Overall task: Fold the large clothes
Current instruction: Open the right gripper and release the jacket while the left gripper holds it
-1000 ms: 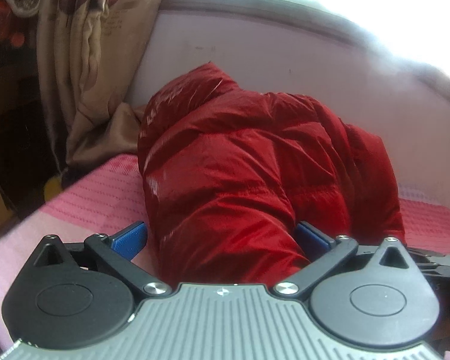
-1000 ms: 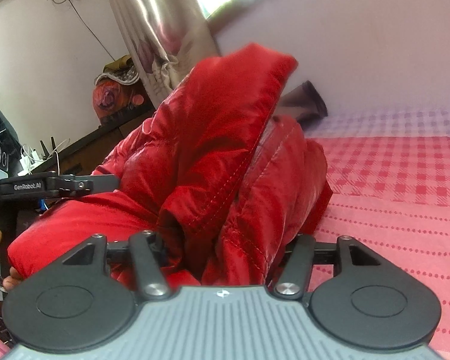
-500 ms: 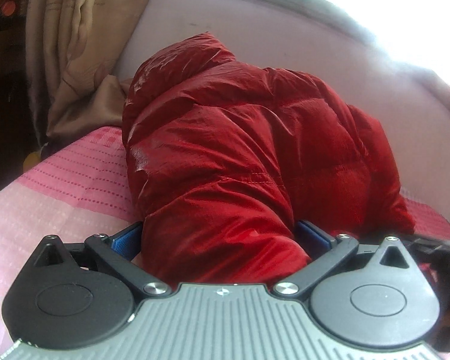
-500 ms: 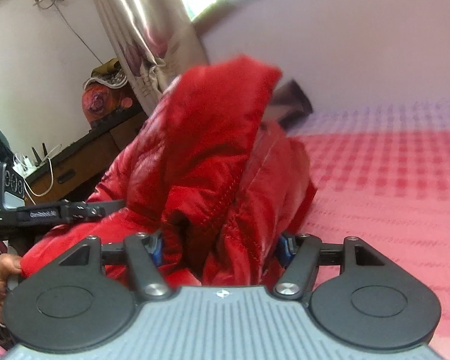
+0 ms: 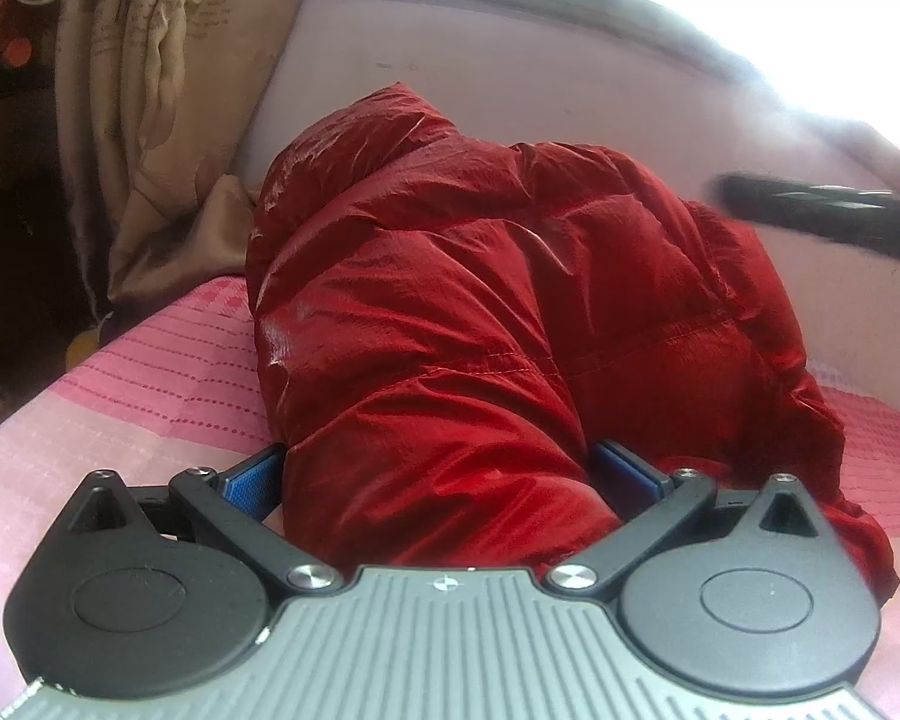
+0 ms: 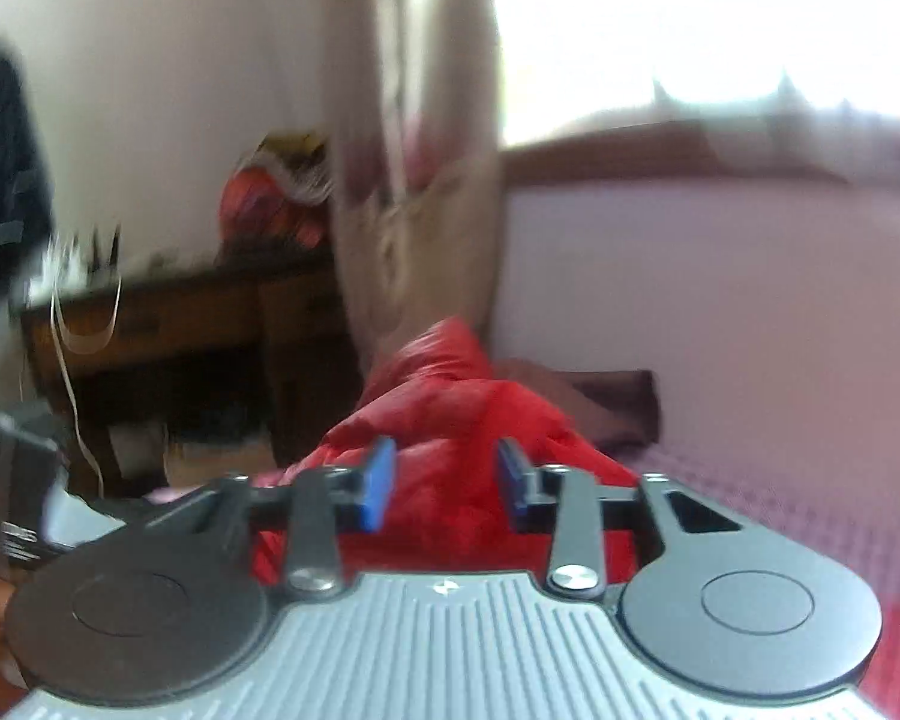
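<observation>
While my left gripper (image 5: 438,474) clamps the red puffer jacket (image 5: 510,312), my right gripper (image 6: 444,483), jaws just narrowing, holds nothing; mid-fold, nxt: regrab an edge.

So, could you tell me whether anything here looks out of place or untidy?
Yes: the red puffer jacket sits bunched in a tall, rumpled heap on the pink bedspread, pushed against the wall rather than lying flat. The left gripper pinches a thick wad of it; the right gripper holds nothing.

jacket (image 5: 480,312) on bed (image 5: 150,396), curtain (image 5: 150,90) left
</observation>
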`<state>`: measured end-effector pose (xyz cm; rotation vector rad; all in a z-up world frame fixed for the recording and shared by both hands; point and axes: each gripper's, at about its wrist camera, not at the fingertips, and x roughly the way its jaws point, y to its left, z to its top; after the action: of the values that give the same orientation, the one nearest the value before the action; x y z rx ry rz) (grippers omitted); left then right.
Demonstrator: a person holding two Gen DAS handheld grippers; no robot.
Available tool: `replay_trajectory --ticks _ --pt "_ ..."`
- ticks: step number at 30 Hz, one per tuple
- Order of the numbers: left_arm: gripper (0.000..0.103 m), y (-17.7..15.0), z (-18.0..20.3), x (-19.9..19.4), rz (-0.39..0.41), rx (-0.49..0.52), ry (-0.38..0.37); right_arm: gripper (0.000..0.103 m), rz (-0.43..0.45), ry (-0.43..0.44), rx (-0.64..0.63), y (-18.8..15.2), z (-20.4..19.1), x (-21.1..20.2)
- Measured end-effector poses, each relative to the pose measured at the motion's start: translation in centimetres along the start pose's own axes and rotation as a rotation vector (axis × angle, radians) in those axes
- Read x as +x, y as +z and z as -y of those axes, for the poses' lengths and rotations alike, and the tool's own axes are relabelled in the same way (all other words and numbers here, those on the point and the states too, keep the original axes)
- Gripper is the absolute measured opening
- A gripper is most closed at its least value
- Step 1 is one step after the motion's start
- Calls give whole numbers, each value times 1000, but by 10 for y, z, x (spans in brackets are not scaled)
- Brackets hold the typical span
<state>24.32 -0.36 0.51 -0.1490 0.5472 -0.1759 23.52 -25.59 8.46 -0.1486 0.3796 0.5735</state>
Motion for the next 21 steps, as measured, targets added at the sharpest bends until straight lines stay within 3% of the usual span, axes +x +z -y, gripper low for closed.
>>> replay_trajectory --ticks 2,5,10,21 --pt "103 -1 0 -1 5 2 6 28 -65 -18 -42 2 -8 31" --pt "103 -1 1 -2 8 -3 9 25 -149 -115 -52 -8 -3 66" --pt "103 -1 5 -2 0 2 0 24 -210 -143 38 -32 14 82" --pt "103 1 10 4 10 32 -10 23 -150 -155 200 -73 40 90"
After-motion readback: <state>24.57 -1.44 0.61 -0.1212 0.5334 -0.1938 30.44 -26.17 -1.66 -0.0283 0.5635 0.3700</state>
